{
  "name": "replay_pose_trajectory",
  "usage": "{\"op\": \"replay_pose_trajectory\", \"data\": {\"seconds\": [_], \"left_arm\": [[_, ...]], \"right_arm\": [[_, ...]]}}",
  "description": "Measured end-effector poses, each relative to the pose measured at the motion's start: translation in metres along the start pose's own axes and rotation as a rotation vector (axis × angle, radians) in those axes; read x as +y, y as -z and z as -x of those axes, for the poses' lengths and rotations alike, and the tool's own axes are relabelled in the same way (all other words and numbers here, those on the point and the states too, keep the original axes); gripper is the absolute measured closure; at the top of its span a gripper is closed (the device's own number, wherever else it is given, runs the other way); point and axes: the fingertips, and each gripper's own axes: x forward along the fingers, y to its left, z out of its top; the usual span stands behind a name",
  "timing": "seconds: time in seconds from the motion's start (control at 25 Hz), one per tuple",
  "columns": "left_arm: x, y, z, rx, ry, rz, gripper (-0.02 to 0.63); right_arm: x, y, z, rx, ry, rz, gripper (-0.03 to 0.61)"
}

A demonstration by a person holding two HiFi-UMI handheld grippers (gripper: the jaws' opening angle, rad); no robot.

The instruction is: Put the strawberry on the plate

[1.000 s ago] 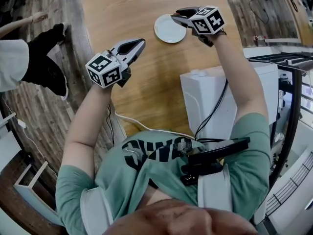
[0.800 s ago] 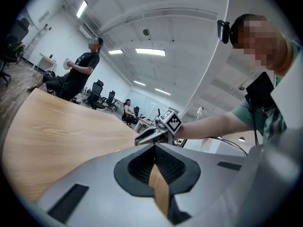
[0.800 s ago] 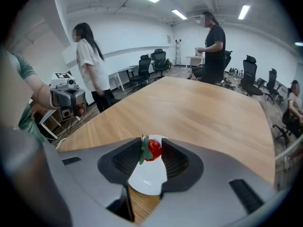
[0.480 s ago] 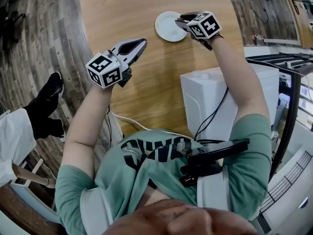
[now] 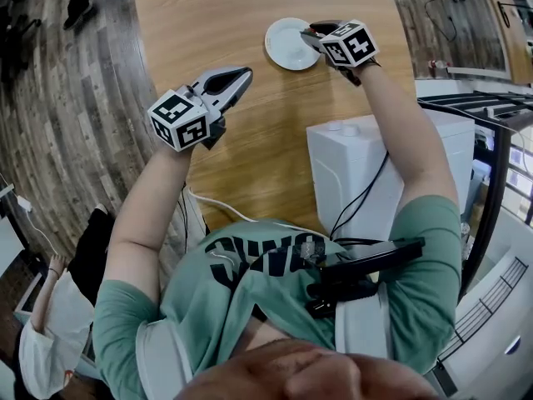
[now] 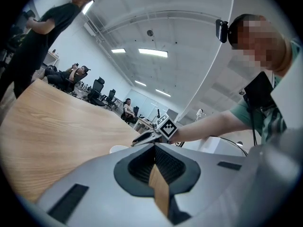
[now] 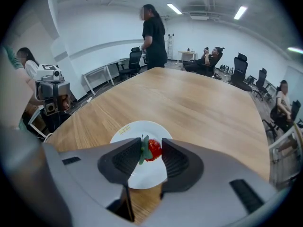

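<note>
Wooden surface (image 5: 250, 148) | nearest: white box (image 5: 358, 173) at its right edge | left claw (image 5: 241, 75) above the surface, jaws together, nothing in them | farther: right claw (image 7: 150, 149) clamped on strawberry (image 7: 153, 150), leaves against one pad, red flesh against the other | strawberry over white plate (image 7: 124, 132); contact with it cannot be told | far: office chairs (image 7: 242, 66).

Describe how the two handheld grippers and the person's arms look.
The left gripper and right gripper share pale grey tapered jaws with dark ribbed pads, and each carries a white cube of black square markers. A black cable trails beside the right forearm. The person wears a green short-sleeved T-shirt.
</note>
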Motion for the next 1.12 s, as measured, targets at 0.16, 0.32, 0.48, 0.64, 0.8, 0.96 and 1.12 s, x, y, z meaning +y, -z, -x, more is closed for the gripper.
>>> {"op": "replay_pose_trajectory", "data": {"seconds": [0.16,0.32,0.48,0.64,0.8,0.96,1.12], "left_arm": [[0.001,-0.001,0.001,-0.007,-0.003,0.005,0.611],[0.0,0.002,0.001,-0.003,0.001,0.005,0.611],[0.0,0.003,0.001,-0.003,0.003,0.008,0.611],[-0.002,0.003,0.002,-0.007,0.005,0.008,0.611],[-0.005,0.003,0.008,-0.012,-0.002,0.009,0.611],[-0.01,0.002,0.018,-0.02,-0.012,0.011,0.611],[-0.022,-0.002,0.034,-0.036,-0.026,0.018,0.611]], "right_arm": [[0.0,0.002,-0.002,0.001,-0.003,-0.012,0.439],[0.002,0.004,-0.004,0.007,-0.017,-0.029,0.439],[0.001,-0.001,-0.004,-0.008,-0.002,-0.022,0.437],[0.0,-0.005,-0.003,-0.028,0.006,-0.02,0.41],[-0.001,-0.006,-0.003,-0.027,0.012,-0.006,0.41],[0.0,-0.008,-0.001,-0.018,0.029,0.015,0.41],[0.013,-0.013,0.006,-0.005,0.023,0.052,0.41]]}}
